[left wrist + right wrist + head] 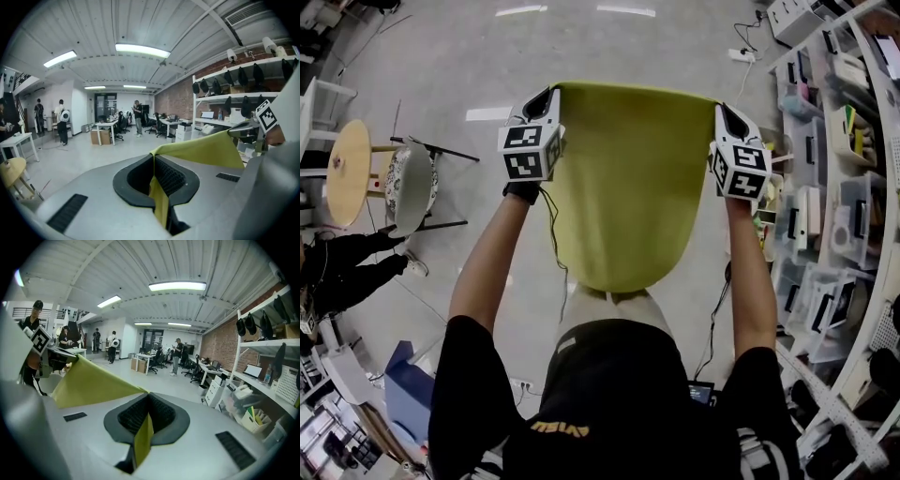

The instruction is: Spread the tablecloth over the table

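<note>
Two corner grips: left gripper (549, 94) and right gripper (721, 109) each clamped on the tablecloth (628, 178), top edge taut. Recommended: keep both level, tension even, when lowering.

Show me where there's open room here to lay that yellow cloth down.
The grey floor beyond the tablecloth is mostly bare, bordered by the round table and chair on the left and the shelves on the right. It is crowded along those shelves, which are packed with bins.
</note>
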`<state>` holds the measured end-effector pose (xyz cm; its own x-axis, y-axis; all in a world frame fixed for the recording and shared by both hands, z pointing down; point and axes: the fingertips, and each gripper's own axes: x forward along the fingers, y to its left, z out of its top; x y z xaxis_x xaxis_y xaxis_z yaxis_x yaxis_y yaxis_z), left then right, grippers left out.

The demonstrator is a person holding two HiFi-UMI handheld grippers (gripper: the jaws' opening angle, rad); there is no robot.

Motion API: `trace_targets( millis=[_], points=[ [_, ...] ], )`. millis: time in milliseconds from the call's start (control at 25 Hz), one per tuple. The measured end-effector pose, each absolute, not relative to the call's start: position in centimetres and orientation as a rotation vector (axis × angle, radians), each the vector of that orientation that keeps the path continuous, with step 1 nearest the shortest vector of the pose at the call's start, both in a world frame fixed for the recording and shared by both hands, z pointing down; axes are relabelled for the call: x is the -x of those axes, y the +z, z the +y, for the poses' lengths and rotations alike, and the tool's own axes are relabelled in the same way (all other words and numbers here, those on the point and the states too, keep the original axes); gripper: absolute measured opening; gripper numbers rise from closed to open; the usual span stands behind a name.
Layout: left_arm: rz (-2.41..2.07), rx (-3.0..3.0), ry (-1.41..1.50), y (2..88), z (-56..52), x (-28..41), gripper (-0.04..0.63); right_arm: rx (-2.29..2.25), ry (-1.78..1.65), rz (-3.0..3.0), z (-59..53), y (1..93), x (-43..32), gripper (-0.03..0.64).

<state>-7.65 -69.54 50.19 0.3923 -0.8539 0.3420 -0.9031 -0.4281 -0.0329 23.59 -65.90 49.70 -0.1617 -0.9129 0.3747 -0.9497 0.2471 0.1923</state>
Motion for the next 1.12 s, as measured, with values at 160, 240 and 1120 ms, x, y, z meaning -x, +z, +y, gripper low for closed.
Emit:
trace_targets(
  millis=[160,240,1120],
  points=[
    [-1.566,-2.439,0.498,52.5,-71.9,7.7,0.018,-1.661,0.112,-2.086,-67.9,51.4,-23.4,0.002],
    [-1.558,-2.433,0.521,54.0,-73.1,7.5,0.018,-1.636,0.086,-2.05,-69.0,52.6,-23.5,0.002],
    [-1.645,-2.219,0.594,68.1,-73.6,10.8,0.333,-1.699,0.305,-2.066,-72.1,64.8,-21.7,0.232]
  ],
)
